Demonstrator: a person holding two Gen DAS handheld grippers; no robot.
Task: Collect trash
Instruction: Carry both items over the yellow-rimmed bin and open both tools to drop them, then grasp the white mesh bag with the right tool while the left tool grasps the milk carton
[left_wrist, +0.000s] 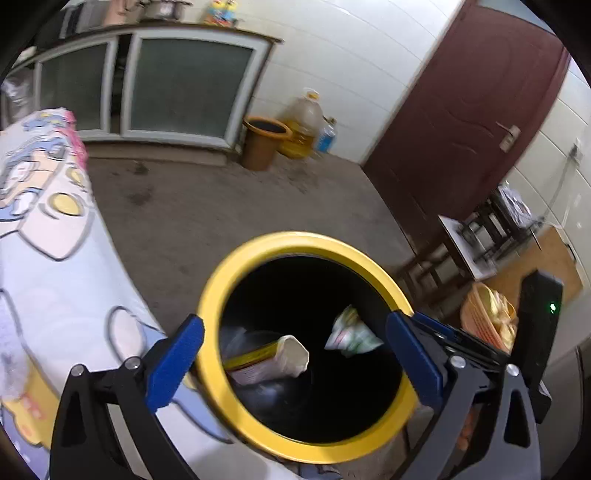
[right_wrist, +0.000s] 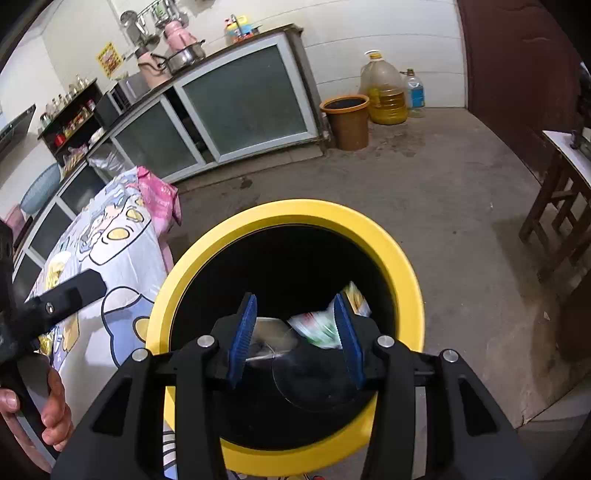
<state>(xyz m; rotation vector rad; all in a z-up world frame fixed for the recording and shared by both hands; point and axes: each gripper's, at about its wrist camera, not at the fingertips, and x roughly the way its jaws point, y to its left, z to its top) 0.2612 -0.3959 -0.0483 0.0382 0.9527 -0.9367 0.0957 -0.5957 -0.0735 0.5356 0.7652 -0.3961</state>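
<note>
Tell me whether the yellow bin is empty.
Not empty. The bin holds a white carton and a green-and-white wrapper; the wrapper is blurred. How full, cannot tell: the inside is dark.

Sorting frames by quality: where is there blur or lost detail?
Left wrist view: yellow bin rim smeared, green wrapper blurred mid-air, fisheye bends the cupboard. Right wrist view: wrapper blurred, bin interior crushed black, floor fairly sharp.
</note>
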